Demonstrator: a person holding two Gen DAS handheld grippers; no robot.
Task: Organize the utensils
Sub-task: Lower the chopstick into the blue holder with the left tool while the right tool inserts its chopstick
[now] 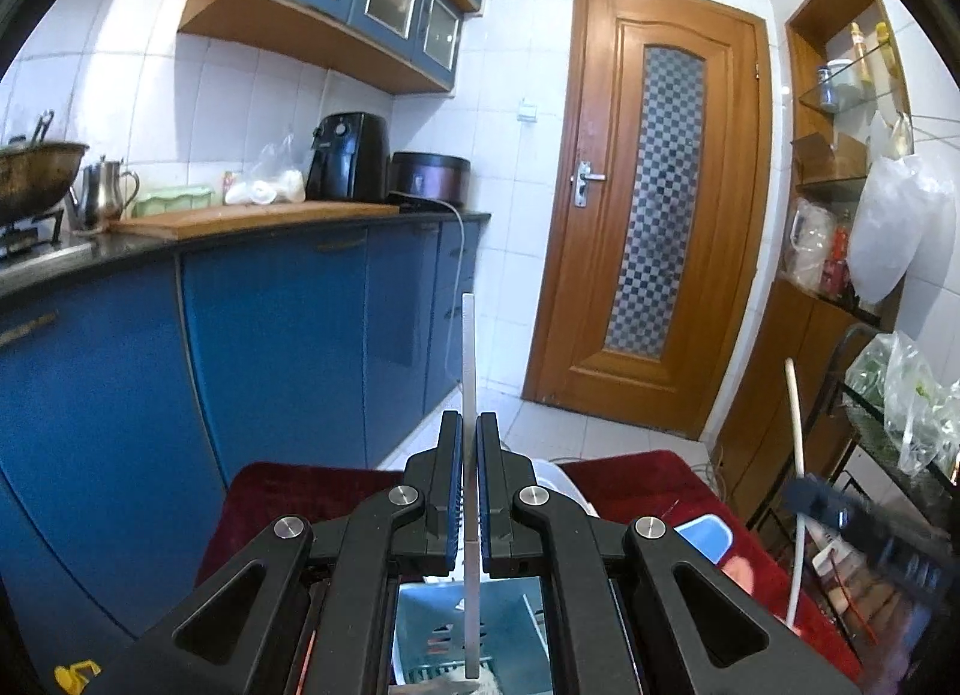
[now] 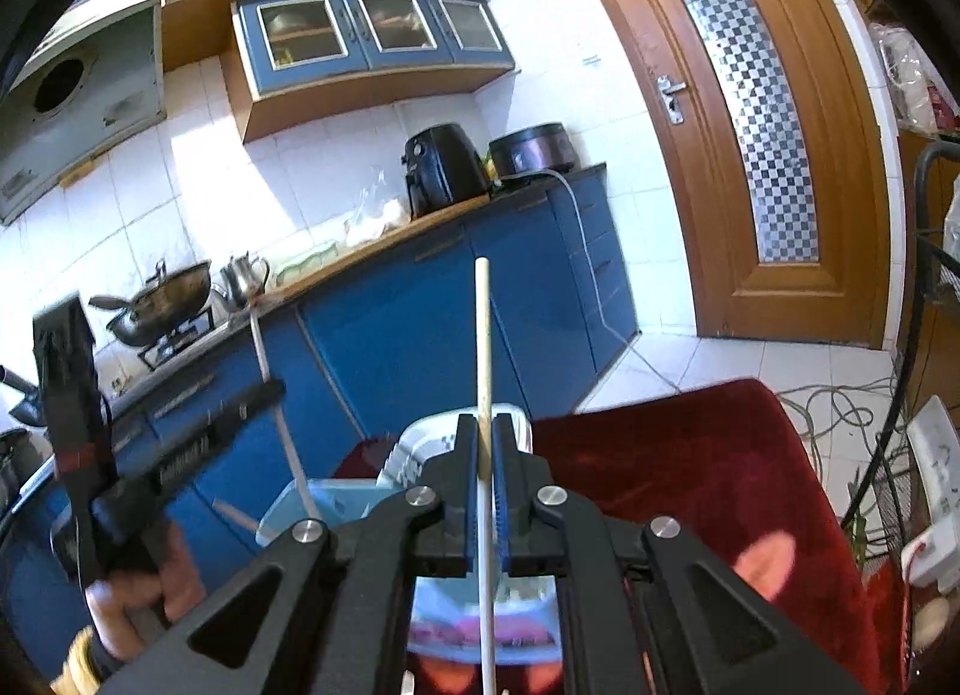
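My left gripper [image 1: 470, 425] is shut on a thin flat metal utensil handle [image 1: 468, 347] that stands upright between the jaws, its lower end reaching down into a light blue basket [image 1: 420, 611] below. My right gripper [image 2: 485, 425] is shut on a pale wooden chopstick [image 2: 483, 329] that also points up, above the same light blue basket [image 2: 288, 506]. In the right wrist view the left gripper [image 2: 180, 449] shows blurred at the left with its utensil [image 2: 264, 353]. In the left wrist view the right gripper [image 1: 840, 509] shows blurred at the right with its chopstick [image 1: 797, 443].
A dark red cloth [image 2: 690, 473] covers the surface under the basket, with a white basket [image 2: 420, 443] behind it. Blue kitchen cabinets [image 1: 270, 335], a counter with appliances [image 1: 348, 161], a wooden door [image 1: 648, 203] and a wire rack with bags [image 1: 900, 395] surround the spot.
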